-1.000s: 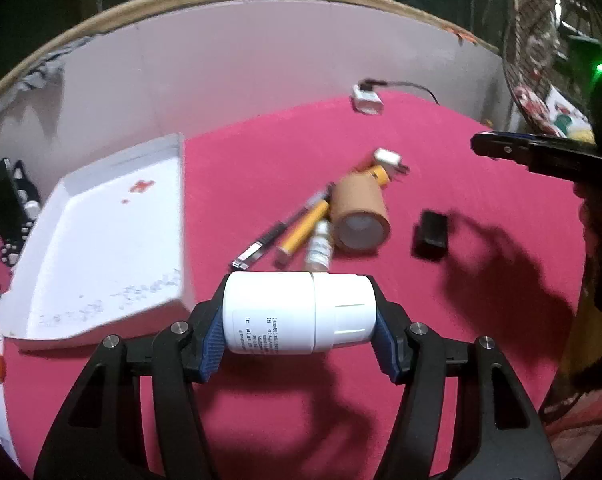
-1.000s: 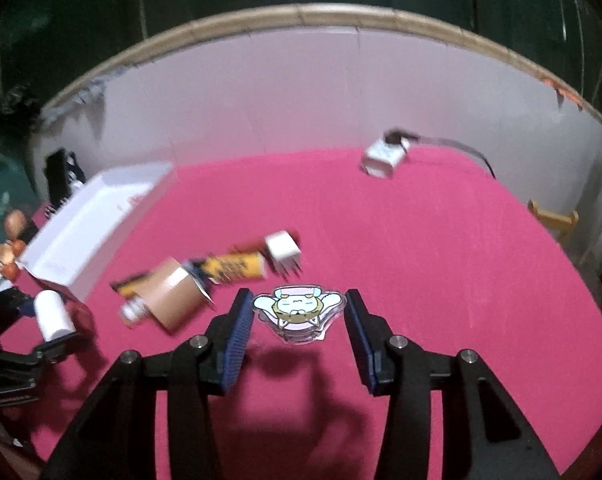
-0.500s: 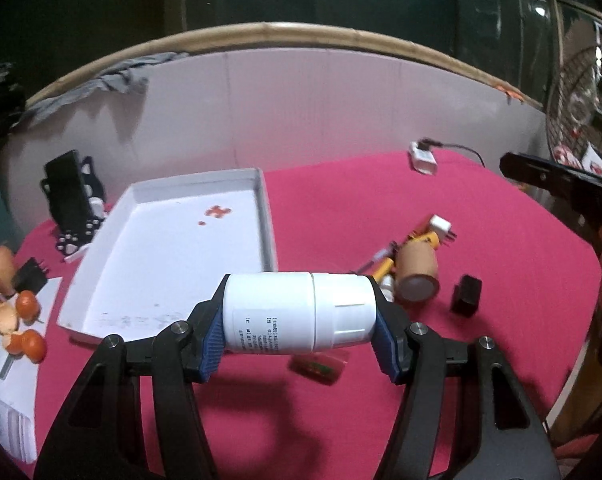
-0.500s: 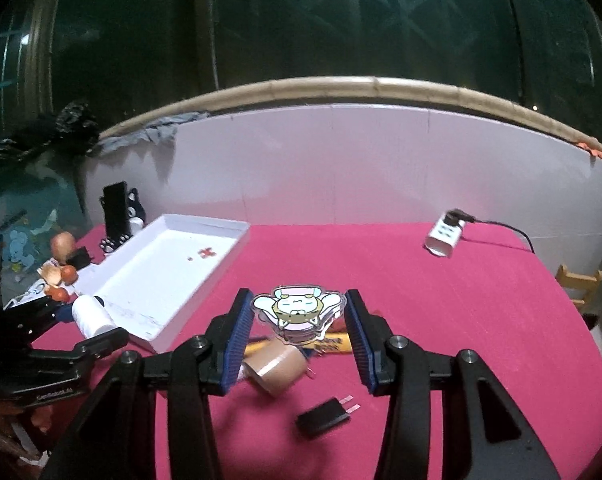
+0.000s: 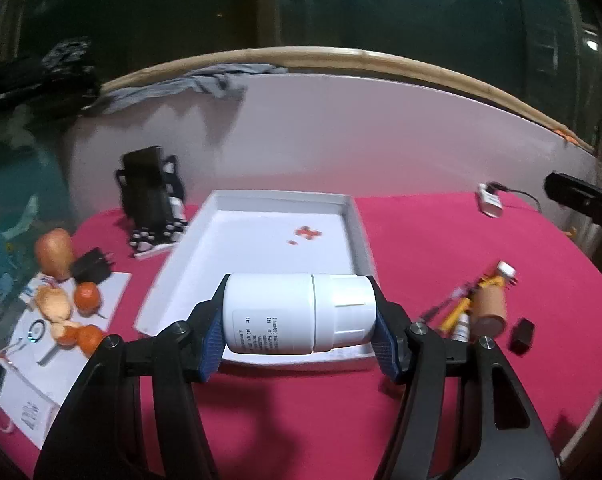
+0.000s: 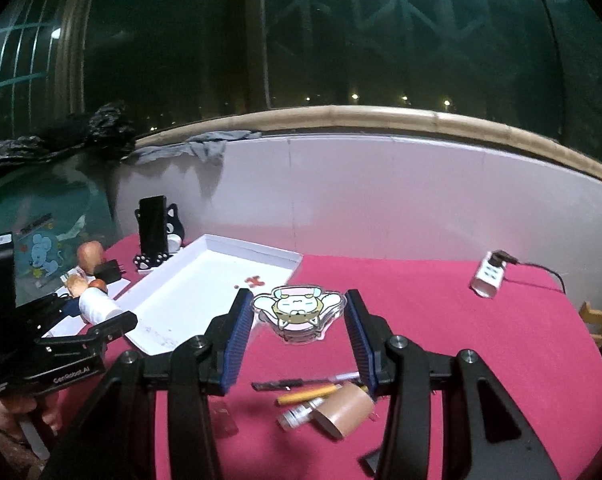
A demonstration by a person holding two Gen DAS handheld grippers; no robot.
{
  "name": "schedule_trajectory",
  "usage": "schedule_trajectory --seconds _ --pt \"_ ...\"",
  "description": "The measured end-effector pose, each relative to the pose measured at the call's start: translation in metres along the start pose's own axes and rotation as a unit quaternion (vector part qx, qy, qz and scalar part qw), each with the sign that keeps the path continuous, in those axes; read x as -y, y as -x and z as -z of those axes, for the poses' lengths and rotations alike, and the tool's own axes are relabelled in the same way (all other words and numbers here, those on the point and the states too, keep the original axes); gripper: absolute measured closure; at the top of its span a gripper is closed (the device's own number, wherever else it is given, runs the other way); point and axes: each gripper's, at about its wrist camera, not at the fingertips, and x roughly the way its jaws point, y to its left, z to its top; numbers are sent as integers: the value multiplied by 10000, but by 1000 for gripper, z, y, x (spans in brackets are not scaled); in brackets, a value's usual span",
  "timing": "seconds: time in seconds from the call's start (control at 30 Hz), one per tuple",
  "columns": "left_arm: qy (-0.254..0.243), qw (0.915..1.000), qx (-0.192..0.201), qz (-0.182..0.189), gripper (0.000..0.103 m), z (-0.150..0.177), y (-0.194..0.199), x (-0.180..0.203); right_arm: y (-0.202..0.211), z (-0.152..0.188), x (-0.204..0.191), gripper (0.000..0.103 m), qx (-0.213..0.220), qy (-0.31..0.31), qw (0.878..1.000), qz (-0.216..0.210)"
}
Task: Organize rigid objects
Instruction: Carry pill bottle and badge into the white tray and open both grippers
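Observation:
My left gripper (image 5: pixel 299 322) is shut on a white pill bottle (image 5: pixel 299 316), held sideways over the near edge of the white tray (image 5: pixel 353 216). My right gripper (image 6: pixel 299 316) is shut on a clear cartoon-character acrylic stand (image 6: pixel 299 310), held above the red table to the right of the tray (image 6: pixel 257 251). The left gripper with the bottle (image 6: pixel 99 306) also shows at the left in the right wrist view. A heap lies on the cloth: brown tape roll (image 6: pixel 343 410), black pen (image 6: pixel 301 382), yellow marker (image 6: pixel 311 394), small vial (image 6: pixel 299 416).
A black phone stand with cat paws (image 5: pixel 153 200) stands left of the tray. Oranges (image 5: pixel 87 296) and papers lie at the far left. A black plug adapter (image 5: pixel 523 334) lies right of the tape roll (image 5: pixel 489 308). A white charger (image 6: pixel 489 280) with cable sits back right. A white wall bounds the table.
Both grippers have risen and pulled back from the heap, still holding their objects. The left one has swung left to face the tray; the tray now lies ahead of both.

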Motion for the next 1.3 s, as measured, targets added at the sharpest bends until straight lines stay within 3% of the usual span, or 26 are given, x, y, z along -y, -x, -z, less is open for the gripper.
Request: schedule_trajectory --seconds 0.37,0.53,1.07,1.3 --pt "197 9988 84 -433 42 -25 -16 -39 -32 -38 -40 57 37 186 9992 -362" --pt "306 9975 -45 -628 42 -33 -39 -50 -62 -40 -63 57 -198 250 9980 -544" --pt "462 9870 -1117 -1057 42 -19 -151 -72 -184 15 -105 57 -1604 467 9835 -697" --pt "583 9829 -1336 -1122 42 -9 -173 -79 -208 25 -104 56 -1749 449 9819 -567"
